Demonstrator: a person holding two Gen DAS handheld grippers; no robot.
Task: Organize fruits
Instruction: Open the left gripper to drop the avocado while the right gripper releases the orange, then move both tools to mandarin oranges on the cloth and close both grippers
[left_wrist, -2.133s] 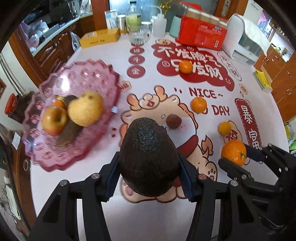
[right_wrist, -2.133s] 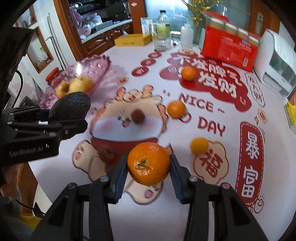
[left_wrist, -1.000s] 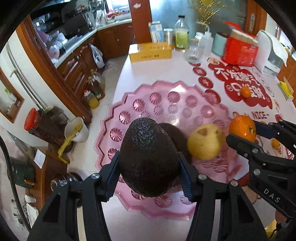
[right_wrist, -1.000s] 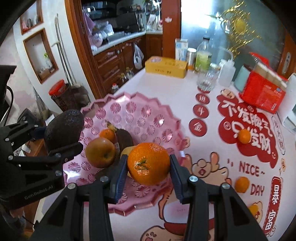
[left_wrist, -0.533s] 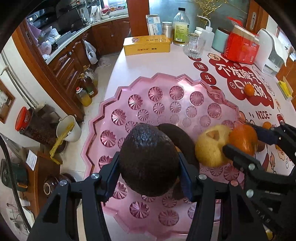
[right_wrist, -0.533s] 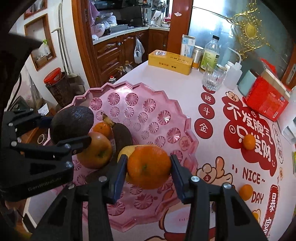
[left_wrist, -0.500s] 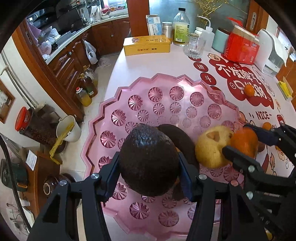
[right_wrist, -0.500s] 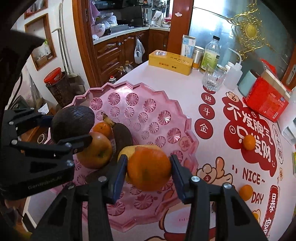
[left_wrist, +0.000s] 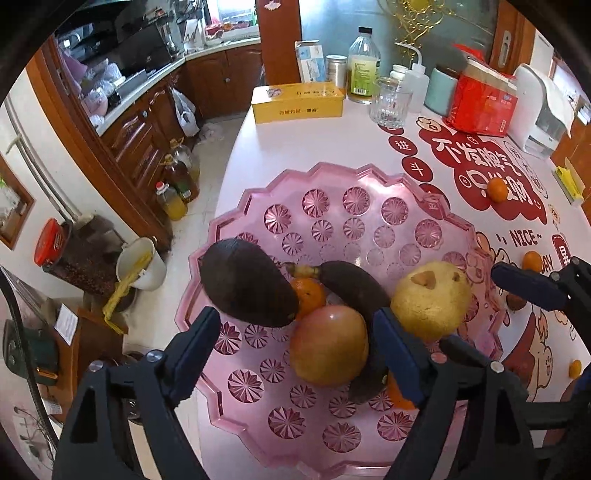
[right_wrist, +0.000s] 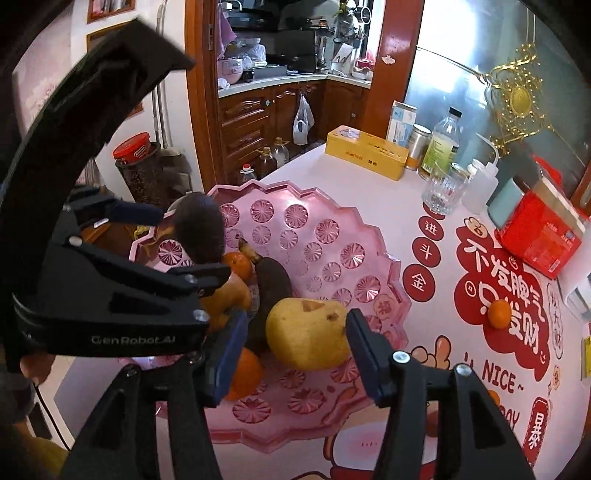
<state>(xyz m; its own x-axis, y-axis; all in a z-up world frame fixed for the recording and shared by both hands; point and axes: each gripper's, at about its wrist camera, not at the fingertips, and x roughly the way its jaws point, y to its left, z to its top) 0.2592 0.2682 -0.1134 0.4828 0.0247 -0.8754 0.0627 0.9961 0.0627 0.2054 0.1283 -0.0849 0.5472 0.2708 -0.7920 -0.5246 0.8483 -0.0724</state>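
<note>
The pink fruit tray holds a dark avocado, a small orange, a dark banana, an apple, a yellow pear and a larger orange at the near rim. My left gripper is open and empty just above the apple. My right gripper is open and empty, near the pear and the larger orange. Small oranges still lie on the tablecloth.
At the table's far end stand a yellow tin, a glass jar, bottles, a red pack and a white appliance. The table edge and floor lie left of the tray.
Both grippers opened over the tray. The avocado now lies in the tray's left part; the orange lies at its near rim beside the pear. Both grippers have drawn back slightly.
</note>
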